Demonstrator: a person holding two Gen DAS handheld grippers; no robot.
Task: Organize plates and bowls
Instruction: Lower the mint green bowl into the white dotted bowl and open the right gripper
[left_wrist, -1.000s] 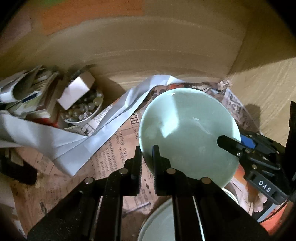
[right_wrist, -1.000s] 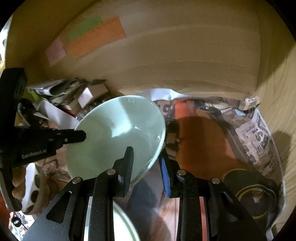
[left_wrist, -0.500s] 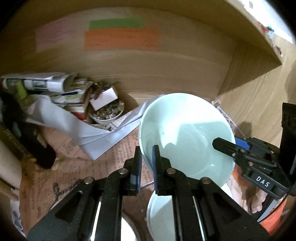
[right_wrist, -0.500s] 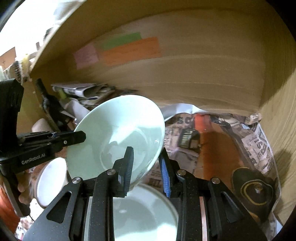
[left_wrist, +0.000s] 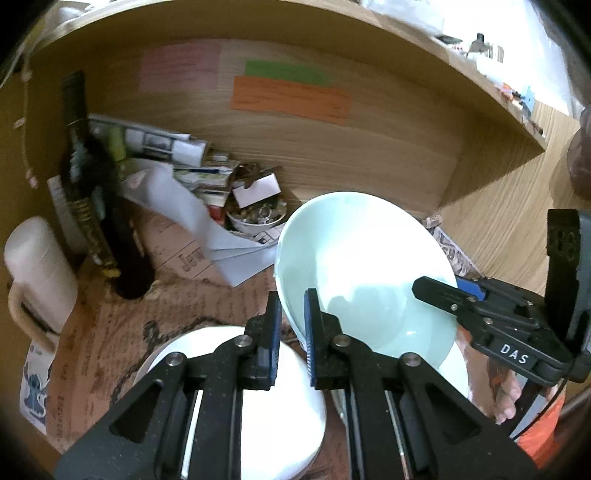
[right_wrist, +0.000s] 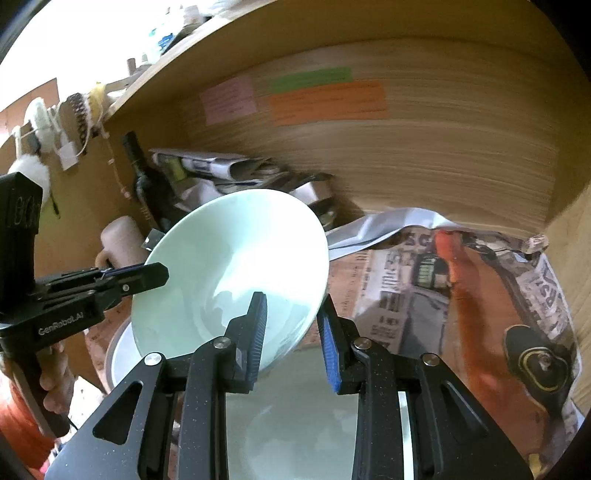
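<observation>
Left wrist view: the left gripper is clamped narrow on the near rim of a pale green bowl, held tilted above a newspaper-lined shelf. The right gripper pinches the bowl's opposite rim. A white plate lies directly below, and a dark bottle and cream mug stand at the left, well apart from the bowl.

Right wrist view: the right gripper is closed on the pale green bowl, one pad inside and one outside the wall. The left gripper bites the far rim. A larger plate sits beneath, the shelf covered in crumpled newspaper.

Both grips are thin pinches on a glazed, sloping wall. If the two hands drift apart or twist out of step, the bowl could likely slip free and strike the plates below, chipping either. Setting it down at this tilt risks a rim-first knock.
</observation>
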